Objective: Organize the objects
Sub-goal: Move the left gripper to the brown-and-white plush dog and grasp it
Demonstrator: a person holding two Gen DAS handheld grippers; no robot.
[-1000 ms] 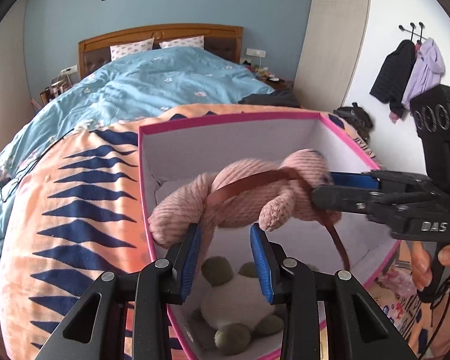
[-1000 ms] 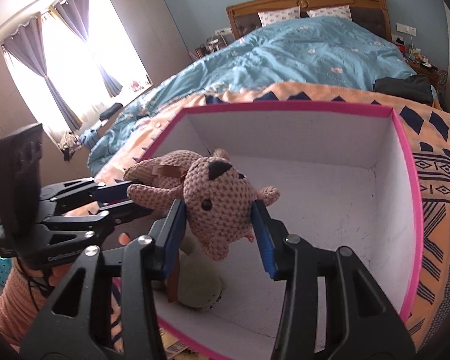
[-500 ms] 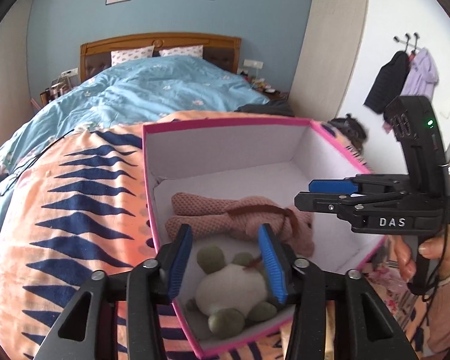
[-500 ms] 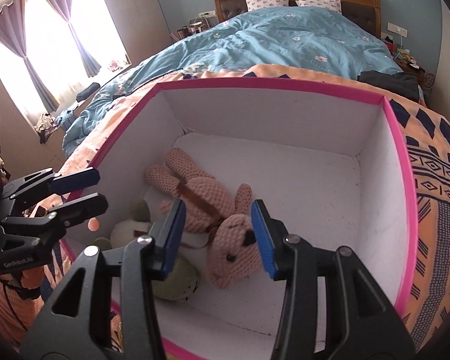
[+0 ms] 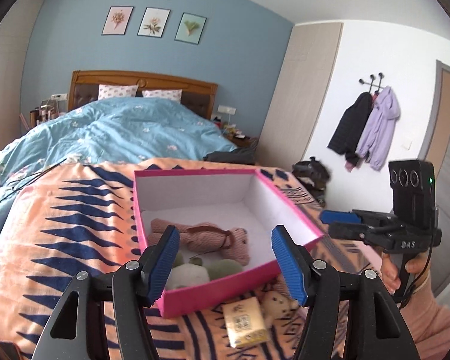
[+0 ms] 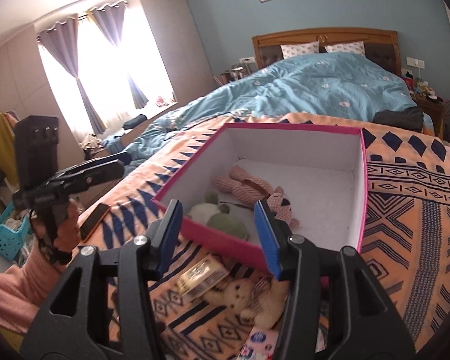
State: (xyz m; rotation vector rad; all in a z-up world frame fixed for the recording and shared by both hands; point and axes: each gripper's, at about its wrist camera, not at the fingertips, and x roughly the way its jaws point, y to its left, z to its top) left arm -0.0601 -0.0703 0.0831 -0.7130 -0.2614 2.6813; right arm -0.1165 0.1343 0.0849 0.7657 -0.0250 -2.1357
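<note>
1. The pink box (image 5: pixel 213 295) is sitting on the orange blanket (image 5: pixel 60 234).
2. The pink knitted toy (image 5: pixel 207 237) is lying inside it.
3. You are holding the left gripper (image 5: pixel 226 262) and right gripper (image 6: pixel 217 235) above, jaws wide apart, gripping nothing.

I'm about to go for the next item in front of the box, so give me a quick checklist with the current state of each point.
1. Left hand-held gripper empty, jaws wide: ok.
2. Right hand-held gripper empty, jaws wide: ok.
3. Pink knitted toy lying inside the pink box: ok.
4. Green and white plush inside the box, near corner: ok.
5. Cream plush outside the box on the blanket, reachable from above: ok.
6. Yellow packet free of the cream plush: cannot tell, they lie right against each other.
</note>
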